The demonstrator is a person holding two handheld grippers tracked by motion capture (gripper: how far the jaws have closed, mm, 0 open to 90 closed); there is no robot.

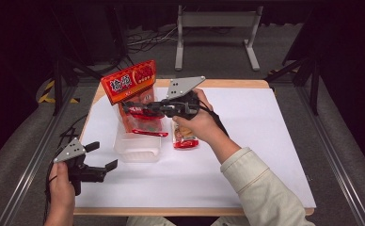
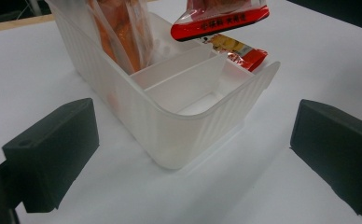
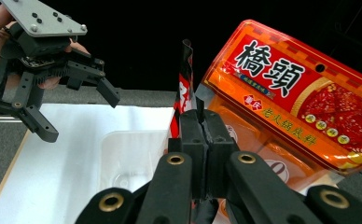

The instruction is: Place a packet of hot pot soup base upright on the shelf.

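Sauce packet [image 1: 145,123], clear with a red strip at each end, is seen hanging over the translucent plastic bin [image 1: 137,149] on the white table sheet [image 1: 256,141], its lower end dipping toward the bin's far part.

Left to right in the high view:
- Left gripper [image 1: 100,160] is held low at the table's near-left corner, jaws spread wide, nothing between them. In the left gripper view the bin's near corner [image 2: 188,130] is framed between the two black jaws, apart from both.
- Bin is split by dividers. Near compartments are seen bare in the left gripper view. Far compartment holds an upright clear-orange pouch [image 2: 123,37]. The large orange bag [image 1: 129,81] with white characters stands up out of the far end, leaning slightly.
- Sauce packet is gripped by its upper edge in the right gripper [image 1: 129,107]. In the right gripper view the jaws are seen pressed together with the thin red edge [image 3: 186,88] pinched between the pads and sticking up above them; the orange bag [image 3: 291,88] is just beside it on the right.
- Small snack sachet [image 1: 185,136] lies flat on the sheet just right of the bin, under the right hand [image 1: 197,120], not in any compartment.

Whether the packet's lower end touches the bin's contents cannot be told.
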